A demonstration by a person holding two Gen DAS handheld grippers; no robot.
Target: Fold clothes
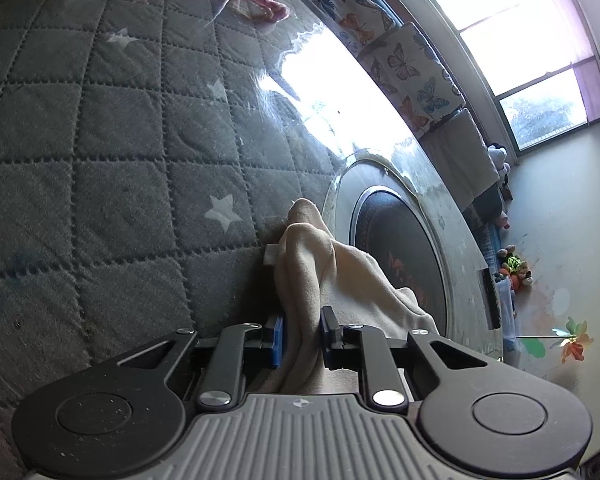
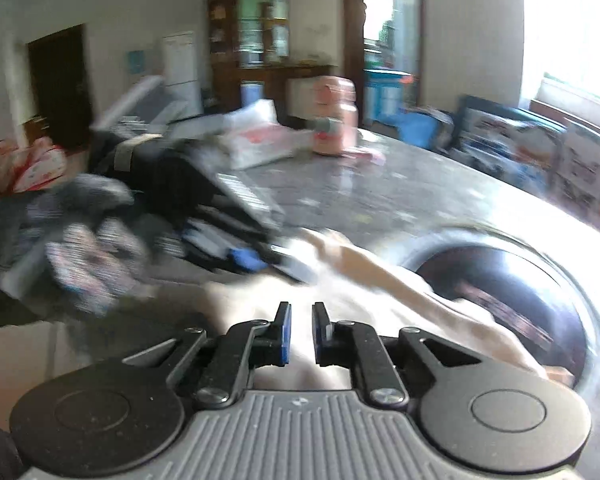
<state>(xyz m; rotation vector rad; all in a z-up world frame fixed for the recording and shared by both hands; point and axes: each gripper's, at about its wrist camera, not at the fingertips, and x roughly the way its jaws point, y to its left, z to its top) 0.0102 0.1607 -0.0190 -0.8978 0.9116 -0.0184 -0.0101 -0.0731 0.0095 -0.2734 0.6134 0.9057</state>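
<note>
A cream garment (image 1: 320, 272) is bunched between the jaws of my left gripper (image 1: 302, 332), which is shut on it above the quilted grey table cover (image 1: 120, 140). In the blurred right wrist view the same cream garment (image 2: 364, 276) stretches across the table under my right gripper (image 2: 302, 332). The right jaws stand a small gap apart over the cloth; I cannot tell if they grip it. The left gripper and the gloved hand holding it (image 2: 80, 256) show at the left of that view.
A round induction hob (image 1: 400, 264) is set in the table by the garment; it also shows in the right wrist view (image 2: 512, 284). A pink bottle (image 2: 336, 116) and a plastic bag (image 2: 260, 136) stand at the far side. Butterfly cushions (image 1: 412, 68) line the window side.
</note>
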